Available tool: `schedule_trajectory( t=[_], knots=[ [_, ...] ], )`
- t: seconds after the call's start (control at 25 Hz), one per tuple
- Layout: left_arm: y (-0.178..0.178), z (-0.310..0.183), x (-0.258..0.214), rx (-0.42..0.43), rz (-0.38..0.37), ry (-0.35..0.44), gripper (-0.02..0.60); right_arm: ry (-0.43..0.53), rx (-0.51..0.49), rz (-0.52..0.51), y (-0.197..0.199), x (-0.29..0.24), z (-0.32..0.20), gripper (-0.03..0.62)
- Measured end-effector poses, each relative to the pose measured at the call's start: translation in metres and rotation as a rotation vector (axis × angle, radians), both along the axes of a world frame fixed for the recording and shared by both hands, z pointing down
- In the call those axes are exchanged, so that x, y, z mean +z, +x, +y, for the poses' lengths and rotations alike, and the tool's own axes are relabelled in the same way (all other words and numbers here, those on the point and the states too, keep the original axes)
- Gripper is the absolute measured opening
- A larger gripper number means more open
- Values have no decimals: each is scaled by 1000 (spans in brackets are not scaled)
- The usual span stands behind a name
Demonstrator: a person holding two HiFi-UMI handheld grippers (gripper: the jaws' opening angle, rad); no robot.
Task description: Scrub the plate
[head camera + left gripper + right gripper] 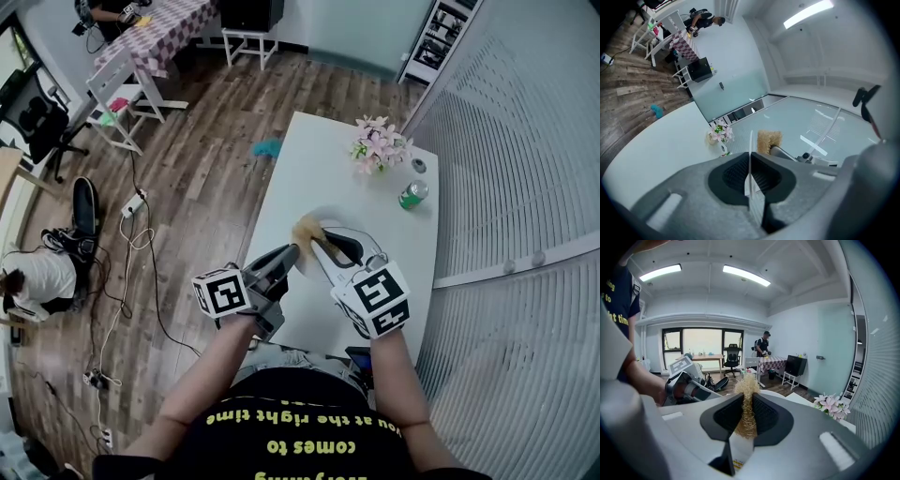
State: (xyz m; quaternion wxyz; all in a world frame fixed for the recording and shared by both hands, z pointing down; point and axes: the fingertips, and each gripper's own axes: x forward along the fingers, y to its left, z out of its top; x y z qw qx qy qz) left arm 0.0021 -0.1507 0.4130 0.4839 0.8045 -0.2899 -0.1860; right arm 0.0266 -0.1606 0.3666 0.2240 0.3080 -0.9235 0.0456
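While both grippers hang over the near half of the white rectangular table [309, 178], the left gripper [751, 174] has its jaws closed on the rim of a thin white round plate [750, 140]. In the left gripper view the plate is edge-on and upright, a narrow white line rising from between the dark ribbed pads. It is off to the table's near left edge in the head view, where the left gripper [292, 251] points level toward the table's middle.

The right gripper [746, 411] has its jaws clamped on a tan fibrous scrubbing pad [746, 401]. Fibres fill the gap between the pads, and a tuft sticks out past the tips. In the head view the right gripper [321, 240] tilts downward and angles in from the right. The scrubbing pad [307, 229] sits just past the left gripper's tips. In the left gripper view the scrubbing pad [768, 140] lies just beside the plate's right-hand face; contact cannot be confirmed.

At the table's far right corner:
- a bunch of pink and white flowers in a small pot [380, 145], close to the far edge
- a green drinks can lying on its side [412, 194], near the right edge, just nearer than the flowers

A small teal object [267, 147] lies on the wooden floor off the table's far left corner.
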Motion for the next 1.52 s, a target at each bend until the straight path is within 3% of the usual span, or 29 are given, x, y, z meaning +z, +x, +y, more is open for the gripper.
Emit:
schedule_trajectory(
  t=[0.68,1.2,1.52],
  knots=[
    [4,5,-10,16,-23,20,15,5,20,42,-1,4,0,60],
    [2,7,-3,23,-21,15,15,9,193,60,61,6,-29,60],
    [8,3,-4,39,-18,7,15,-20,123,66,37,16,-10,60]
  ],
)
